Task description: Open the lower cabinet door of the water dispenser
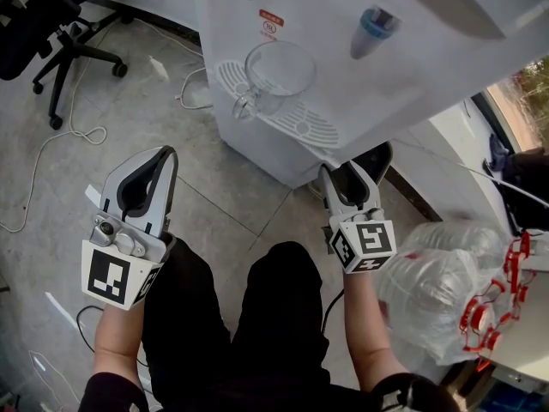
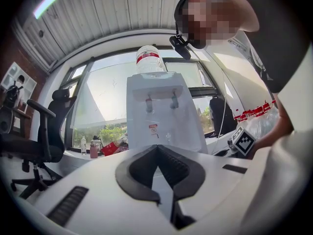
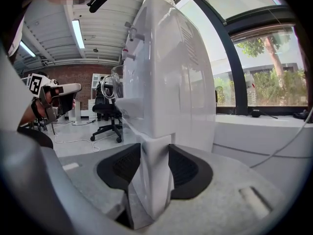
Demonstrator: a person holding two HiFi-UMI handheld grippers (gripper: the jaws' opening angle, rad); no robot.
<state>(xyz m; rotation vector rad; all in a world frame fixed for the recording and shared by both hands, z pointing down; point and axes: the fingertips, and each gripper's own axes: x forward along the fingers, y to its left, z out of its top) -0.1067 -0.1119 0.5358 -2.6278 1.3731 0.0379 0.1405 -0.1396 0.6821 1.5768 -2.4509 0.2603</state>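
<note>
Gripping the white edge of the lower cabinet door [image 3: 154, 190], the right gripper [image 3: 155, 153] sets a black pad against each face of the panel, at the foot of the water dispenser [image 1: 412, 67]. The door stands at the machine's base, below the step where the upper body juts out wider. From the head view, this claw sits at 3 o'clock from centre. It is nosed against the bottom right corner of the white cabinet, with its marker cube [image 1: 364, 243] turned up to the camera.

At 9 o'clock the left gripper [image 1: 167, 154] hangs over the grey tiled floor [image 1: 214, 204], well apart from the dispenser. Its jaw tips are together with nothing between them.

The person's black trousers [image 1: 257, 316] fill the 6 o'clock edge between the two hands.

At 12 o'clock a clear glass jug [image 1: 276, 74] stands on the dispenser's slotted drip tray [image 1: 304, 129], and a blue tap [image 1: 375, 28] shows at 1 o'clock.

A black office chair [image 1: 51, 33] stands at 10 o'clock, with a white cable [image 1: 51, 144] looping across the floor below it.

Clear plastic bottles with red caps [image 1: 446, 273] are heaped at 4 o'clock, just beside the right forearm.

The left gripper view shows an upturned water bottle [image 2: 148, 60] with a red label, seated on top of the dispenser.
</note>
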